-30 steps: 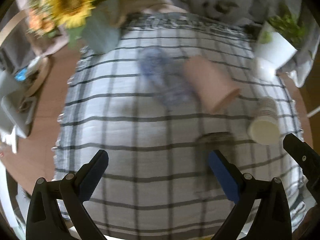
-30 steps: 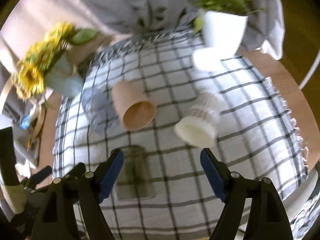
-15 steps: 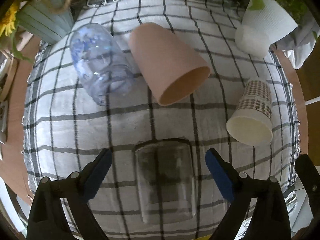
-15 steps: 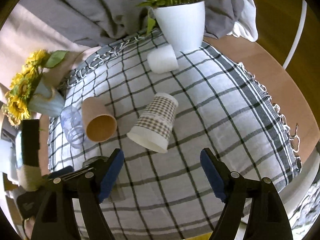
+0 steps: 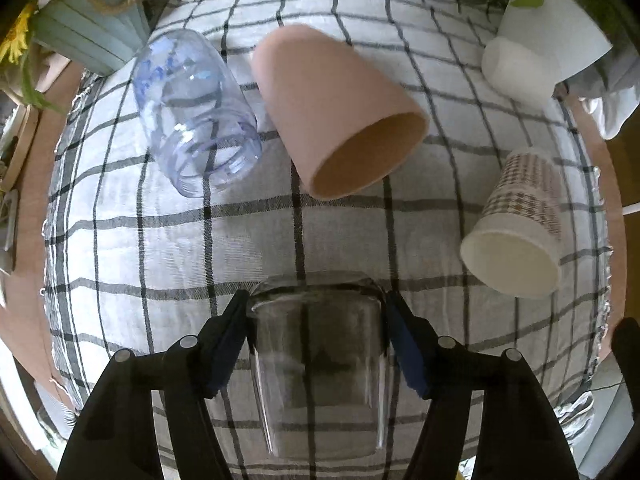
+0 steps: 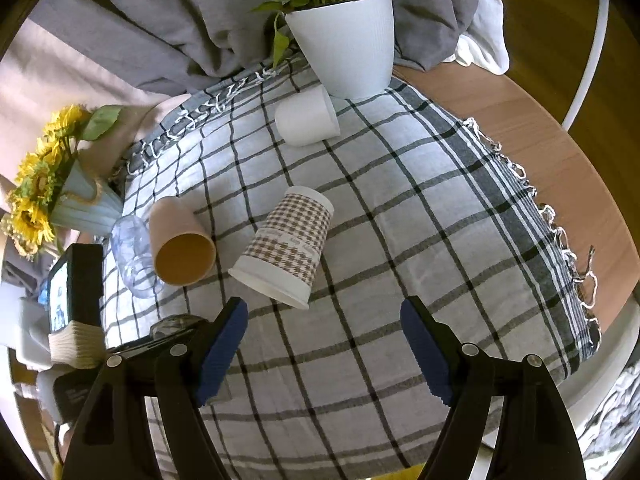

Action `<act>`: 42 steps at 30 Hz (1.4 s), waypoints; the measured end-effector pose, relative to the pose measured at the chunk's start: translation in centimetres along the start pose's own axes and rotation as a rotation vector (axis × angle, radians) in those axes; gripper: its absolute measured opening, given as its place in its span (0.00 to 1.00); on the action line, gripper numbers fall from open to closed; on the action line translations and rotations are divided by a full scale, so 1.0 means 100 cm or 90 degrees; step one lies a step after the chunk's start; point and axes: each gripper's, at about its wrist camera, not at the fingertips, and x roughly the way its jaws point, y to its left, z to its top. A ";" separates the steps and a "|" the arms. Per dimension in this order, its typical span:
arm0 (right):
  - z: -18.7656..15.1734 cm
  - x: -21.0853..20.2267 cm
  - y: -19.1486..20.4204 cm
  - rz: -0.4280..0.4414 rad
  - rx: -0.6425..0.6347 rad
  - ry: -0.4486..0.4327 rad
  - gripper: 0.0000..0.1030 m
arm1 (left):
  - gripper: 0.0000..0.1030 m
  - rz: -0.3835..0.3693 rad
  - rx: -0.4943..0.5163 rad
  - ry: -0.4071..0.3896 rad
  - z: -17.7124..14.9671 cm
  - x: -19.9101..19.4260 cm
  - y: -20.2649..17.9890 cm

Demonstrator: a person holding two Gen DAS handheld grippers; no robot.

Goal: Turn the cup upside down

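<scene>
A clear glass cup (image 5: 320, 364) lies on its side on the checked cloth (image 5: 160, 240), between the fingers of my left gripper (image 5: 316, 344). The blue pads touch both its sides, so the left gripper is shut on it. A tip of the glass (image 6: 176, 324) shows at the left in the right wrist view. My right gripper (image 6: 324, 348) is open and empty above the cloth (image 6: 440, 208), just in front of the houndstooth paper cup (image 6: 286, 248).
Lying on their sides: a pink-brown cup (image 5: 336, 116), a clear bluish cup (image 5: 192, 116), the houndstooth cup (image 5: 520, 228). A white cup (image 6: 306, 116) lies by a white plant pot (image 6: 348, 44). A sunflower vase (image 6: 76, 200) stands back left. Wooden table edge (image 6: 540, 132) at right.
My left gripper moved forward and down around the clear glass cup and closed on its sides. My right gripper stayed open, with only a slight shift in view.
</scene>
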 end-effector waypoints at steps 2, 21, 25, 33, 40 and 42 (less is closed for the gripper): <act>0.000 -0.001 0.000 0.003 0.000 -0.004 0.76 | 0.64 -0.006 -0.005 -0.019 -0.002 -0.011 0.000; -0.004 -0.008 0.020 0.016 -0.025 -0.020 0.76 | 0.57 -0.031 -0.008 -0.136 -0.028 -0.058 0.008; -0.002 -0.010 0.024 0.024 -0.014 -0.022 0.76 | 0.63 -0.034 -0.008 -0.138 -0.018 -0.063 0.011; 0.007 -0.013 0.026 0.041 0.013 -0.040 0.76 | 0.82 -0.066 -0.004 -0.076 0.012 -0.048 0.007; 0.017 -0.007 0.026 0.045 0.027 -0.044 0.76 | 0.80 -0.027 -0.004 -0.010 0.038 -0.011 0.000; 0.019 -0.004 0.024 0.038 0.030 -0.043 0.76 | 0.77 -0.019 -0.004 -0.001 0.041 -0.004 -0.002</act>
